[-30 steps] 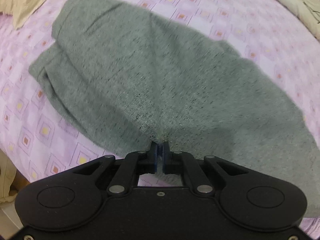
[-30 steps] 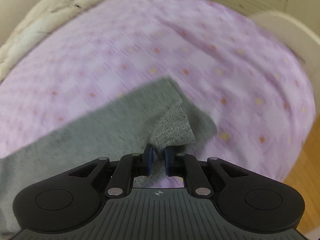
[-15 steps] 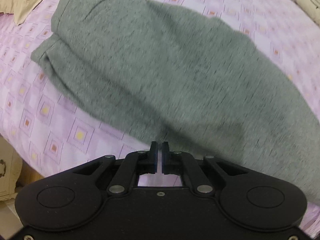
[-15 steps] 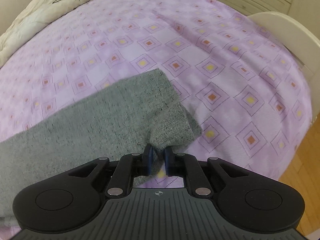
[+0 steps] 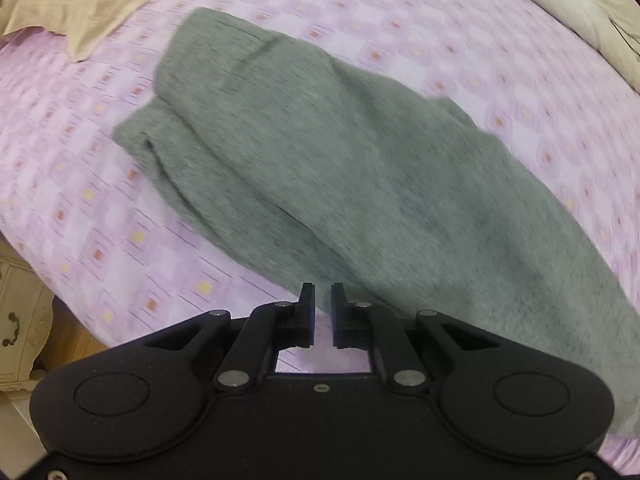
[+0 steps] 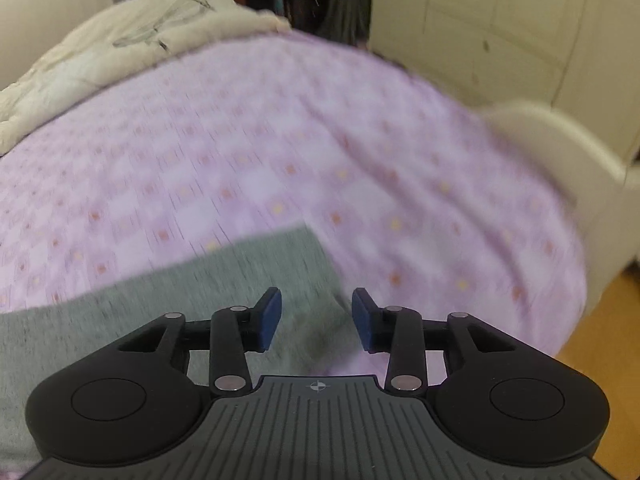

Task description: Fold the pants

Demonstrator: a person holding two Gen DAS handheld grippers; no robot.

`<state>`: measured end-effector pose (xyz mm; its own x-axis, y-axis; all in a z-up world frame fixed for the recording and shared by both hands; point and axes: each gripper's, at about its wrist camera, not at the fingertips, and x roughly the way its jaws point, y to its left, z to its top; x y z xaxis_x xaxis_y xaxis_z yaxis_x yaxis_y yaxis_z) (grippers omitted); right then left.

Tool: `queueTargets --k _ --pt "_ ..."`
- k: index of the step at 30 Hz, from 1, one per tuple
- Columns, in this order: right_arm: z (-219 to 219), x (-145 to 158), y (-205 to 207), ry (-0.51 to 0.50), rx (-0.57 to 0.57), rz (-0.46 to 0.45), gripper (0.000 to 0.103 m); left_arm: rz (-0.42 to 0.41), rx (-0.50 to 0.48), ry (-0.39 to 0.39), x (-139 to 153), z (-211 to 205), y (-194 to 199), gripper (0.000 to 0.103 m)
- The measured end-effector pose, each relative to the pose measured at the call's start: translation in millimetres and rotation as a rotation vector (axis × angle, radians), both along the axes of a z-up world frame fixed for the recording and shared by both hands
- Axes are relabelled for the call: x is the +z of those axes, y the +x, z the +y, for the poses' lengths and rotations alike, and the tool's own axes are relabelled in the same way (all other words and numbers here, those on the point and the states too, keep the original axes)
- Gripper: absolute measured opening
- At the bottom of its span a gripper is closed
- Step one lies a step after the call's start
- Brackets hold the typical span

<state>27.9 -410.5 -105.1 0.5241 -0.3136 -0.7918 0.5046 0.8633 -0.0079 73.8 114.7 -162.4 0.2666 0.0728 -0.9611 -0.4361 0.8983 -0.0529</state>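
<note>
Left wrist view
- Pants: I see the grey pants [image 5: 360, 168] lying on the bed [image 5: 100, 216], a marled knit running from upper left to lower right across the purple sheet with its diamond print.
- Layers: at the upper-left end two layers overlap, the upper one set slightly back from the lower, with a soft crease between them.
- Surface: mostly flat with shallow folds; the picture is blurred, so I cannot read seams or a waistband.
- Left hand-held gripper [image 5: 323, 296]: my jaws are opening, a narrow gap between them; nothing is between them. The tips sit at the near edge of the pants, over the sheet.
- Surroundings: a beige pillow [image 5: 80, 4] at top left, a cream quilt [image 5: 580, 12] at top right, a pale cabinet [image 5: 18, 320] at lower left.

Right wrist view
- Pants: one squared corner [image 6: 224, 280] of the same grey cloth lies flat on the bed [image 6: 360, 152], reaching in from the lower left.
- Right hand-held gripper [image 6: 317, 306]: my jaws are opening, about half apart, blue pads [image 6: 270, 318] visible; no cloth is pinched, the corner lies below the gap.
- Surroundings: the quilt [image 6: 120, 52] lies heaped at the far left, a cream footboard [image 6: 560, 152] is at right, with a wood floor [image 6: 600, 340] beyond.
- Clarity: heavy motion blur.
</note>
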Motion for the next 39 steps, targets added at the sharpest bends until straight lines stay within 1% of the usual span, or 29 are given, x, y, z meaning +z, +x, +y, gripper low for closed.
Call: queueTargets --k 2,3,5,6,8,11,13,17,19,21,22,24,26,28,29,31,34,37,39 --pt "13 10 6 -0.032 0.037 -0.033 0.039 0.007 0.003 0.025 0 14 3 0.013" --pt "19 13 9 -0.029 0.064 -0.045 0.039 0.012 0.001 0.041 -4 25 9 0.014" --pt "40 18 16 -0.012 0.144 -0.061 0.04 0.016 0.0 0.056 -6 39 9 0.014" --pt "52 19 20 0.005 0.195 -0.058 0.04 0.017 0.001 0.058 -7 49 11 0.014" --pt "89 17 30 0.045 0.336 -0.045 0.04 0.018 0.0 0.058 -12 67 14 0.014" --pt "160 13 42 0.098 0.566 -0.017 0.04 0.019 -0.023 0.073 -16 99 24 0.014" --pt "219 11 49 0.127 0.698 -0.002 0.04 0.012 -0.053 0.08 -17 119 31 0.014" --pt "334 6 55 0.158 0.923 0.038 0.04 0.008 -0.148 0.118 -21 161 56 0.014" --pt "384 5 55 0.151 1.012 0.033 0.041 -0.002 -0.208 0.142 -24 178 71 0.015" --pt "432 -3 58 0.122 1.086 0.055 0.043 -0.003 -0.274 0.153 -28 191 87 0.015" --pt "450 -5 59 0.092 1.114 0.063 0.047 -0.001 -0.31 0.158 -31 197 95 0.015" --pt "478 -12 56 0.032 1.16 0.077 0.047 -0.007 -0.378 0.164 -38 204 111 0.015" --pt "503 -23 56 -0.019 1.205 0.117 0.048 -0.013 -0.429 0.162 -43 208 122 0.015" --pt "521 -32 51 -0.093 1.238 0.154 0.049 -0.022 -0.451 0.148 -45 212 132 0.015" --pt "529 -38 49 -0.148 1.252 0.167 0.049 -0.032 -0.455 0.13 -46 214 135 0.015" --pt "541 -52 52 -0.225 1.268 0.194 0.049 -0.052 -0.466 0.082 -47 217 141 0.015" --pt "549 -68 57 -0.283 1.265 0.231 0.049 -0.063 -0.49 0.049 -51 215 148 0.015" --pt "556 -76 65 -0.311 1.251 0.234 0.048 -0.034 -0.487 0.03 -60 214 155 0.015" --pt "557 -77 70 -0.308 1.233 0.232 0.035 -0.007 -0.468 0.014 -67 216 160 0.015"
